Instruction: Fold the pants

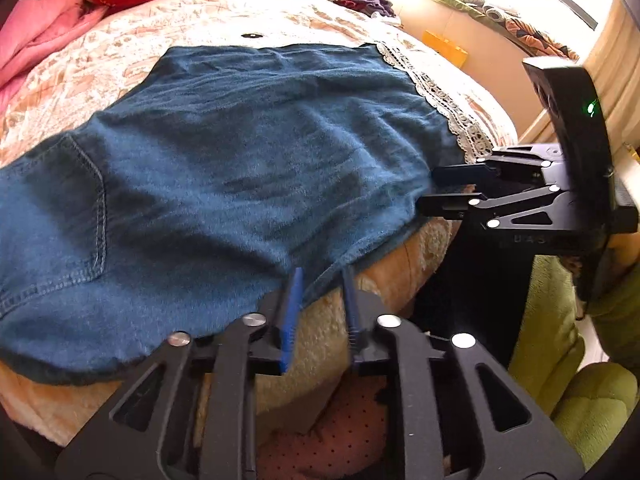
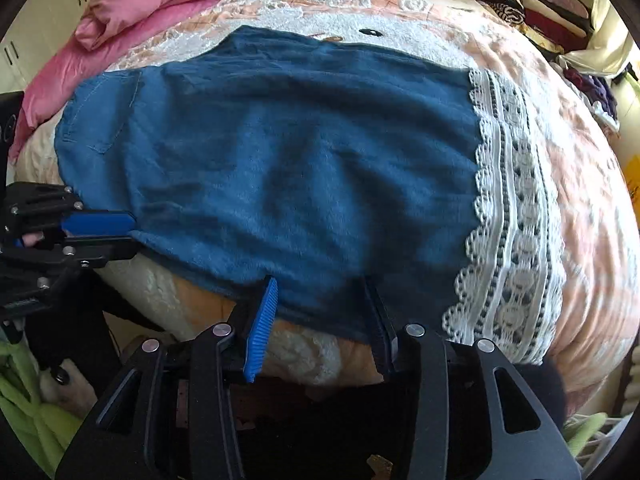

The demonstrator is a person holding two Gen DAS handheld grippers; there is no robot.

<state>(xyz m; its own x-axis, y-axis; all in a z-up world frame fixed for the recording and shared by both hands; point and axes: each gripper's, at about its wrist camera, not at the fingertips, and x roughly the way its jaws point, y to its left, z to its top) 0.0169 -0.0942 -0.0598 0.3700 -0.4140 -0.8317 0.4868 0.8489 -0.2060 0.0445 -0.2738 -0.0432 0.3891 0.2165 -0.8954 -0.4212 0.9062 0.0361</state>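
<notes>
Blue denim pants [image 1: 224,168] with a white lace hem [image 1: 440,96] lie flat across the bed; they also show in the right wrist view [image 2: 280,168], lace hem [image 2: 508,216] to the right. My left gripper [image 1: 320,276] is open at the pants' near edge, its jaws either side of the cloth edge. My right gripper [image 2: 320,284] is open at the same near edge, closer to the lace hem. The right gripper shows in the left wrist view [image 1: 424,188], and the left gripper in the right wrist view [image 2: 132,236].
The bed has a peach and white patterned cover [image 2: 580,200]. A pink quilt [image 2: 160,4] lies at the far side. Piles of clothes [image 2: 532,4] are stacked beyond the bed. Green fabric [image 1: 576,380] sits below the bed edge.
</notes>
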